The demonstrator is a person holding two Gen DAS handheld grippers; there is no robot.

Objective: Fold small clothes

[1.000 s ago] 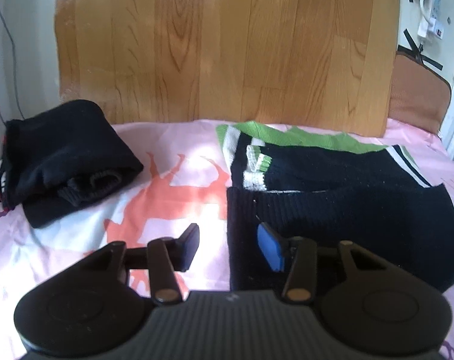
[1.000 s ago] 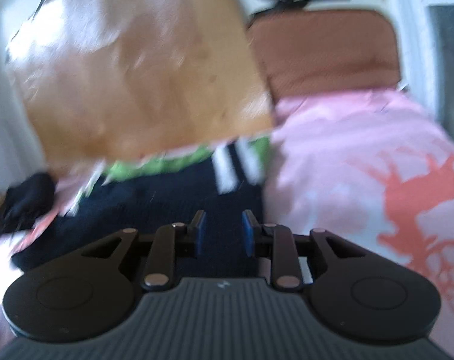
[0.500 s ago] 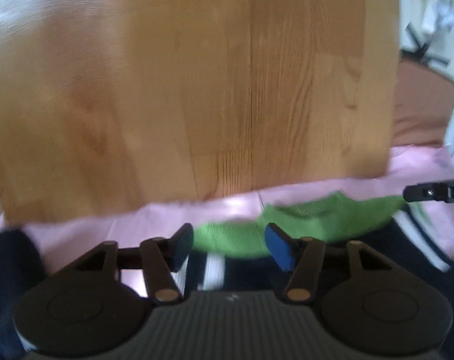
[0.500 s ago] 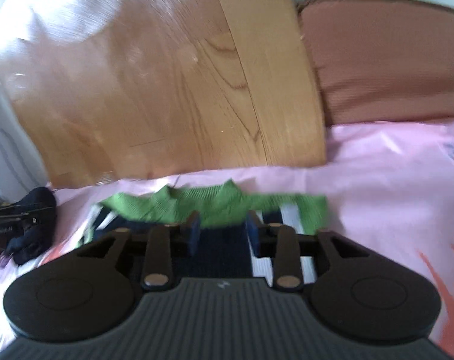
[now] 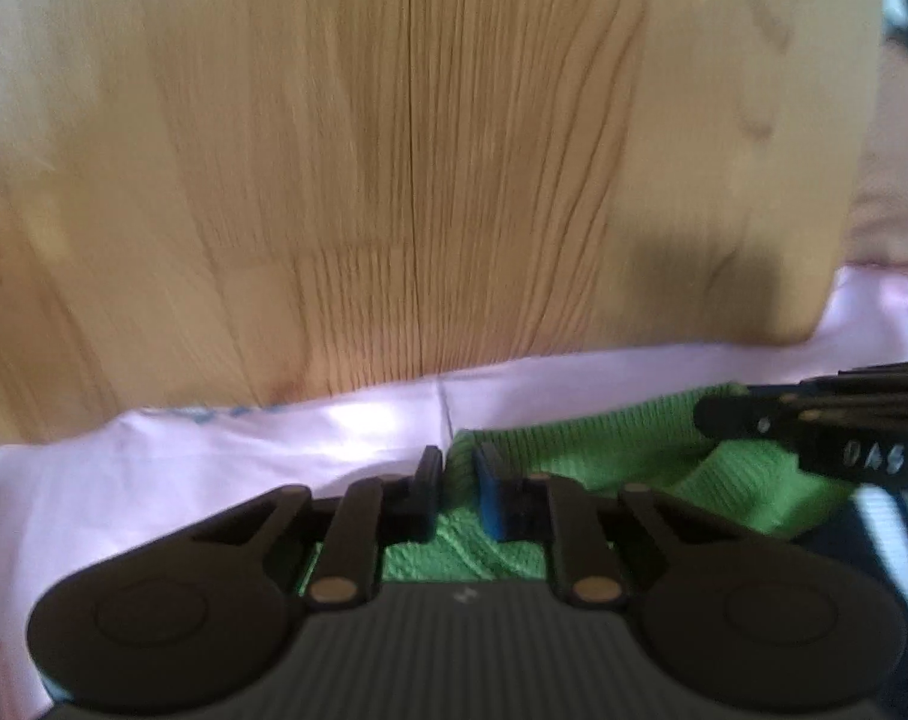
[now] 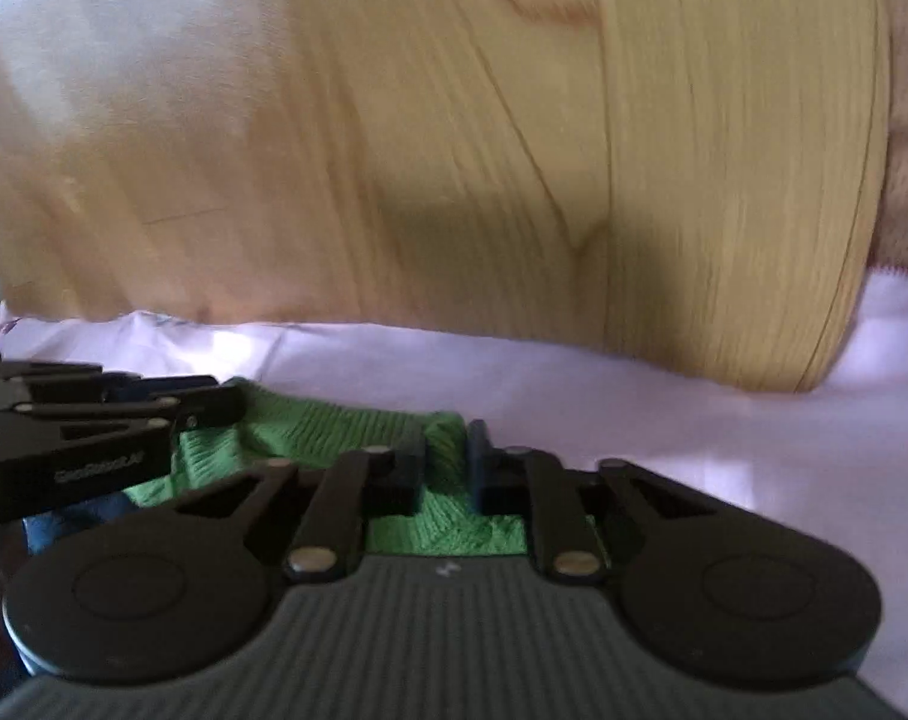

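With both corners of the ribbed green knit hem pinched, you stand mid-fold. Your left gripper and right gripper have just been closing and now clamp it. Next, judge a level, even carry over the dark body.

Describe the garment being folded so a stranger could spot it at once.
Find the wooden headboard at the end of the pink sheet. At its foot lies a sweater, and the left gripper and right gripper each pinch its edge. Its bright green ribbed band stands out from everything around it.

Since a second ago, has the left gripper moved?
Yes. The left gripper has gone forward toward the wooden headboard, which now fills the left wrist view, from the sweater's near black edge to its green hem, where its jaws just closed on the knit.
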